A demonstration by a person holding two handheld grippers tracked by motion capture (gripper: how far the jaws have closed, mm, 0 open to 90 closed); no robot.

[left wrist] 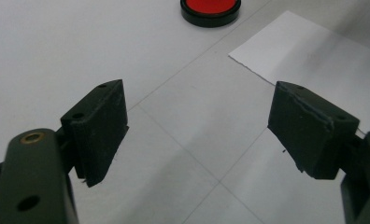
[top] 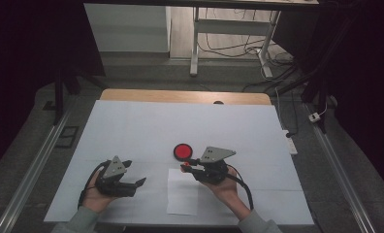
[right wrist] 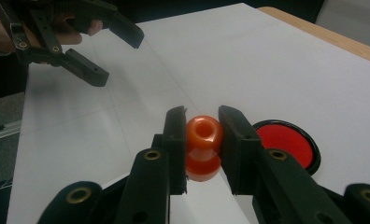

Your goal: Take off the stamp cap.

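1. R gripper (right wrist: 202,140): jaws closed on a small orange knob-shaped piece (right wrist: 202,147), pads pressing its two sides. The piece has a round head w/ a hole in the top and a wider foot below; looks like a stamp, can't tell for sure.
2. High view: R gripper (top: 186,166) sits right of centre in the near half of the table, held in the person's right hand (top: 225,187), tips pointing left. The orange piece (top: 184,168) shows as a small dot at the tips.
3. The piece is held over the far edge of a white paper sheet (top: 183,194) that lies flat on the table; can't tell if its foot touches the paper.
4. Round red pad in a black rim (top: 183,152) lies on the table just beyond the R gripper's tips, near but apart from the orange piece. In the R gripper view the red pad (right wrist: 286,144) is partly behind one jaw.
5. L gripper (left wrist: 197,135): jaws wide apart, nothing btwn them, just bare table below.
6. High view: L gripper (top: 134,173) is at the near left, in the left hand (top: 98,196), well apart from the R one, tips pointing right.
7. Table (top: 132,126) has a white cover; a wooden edge shows at the far side.
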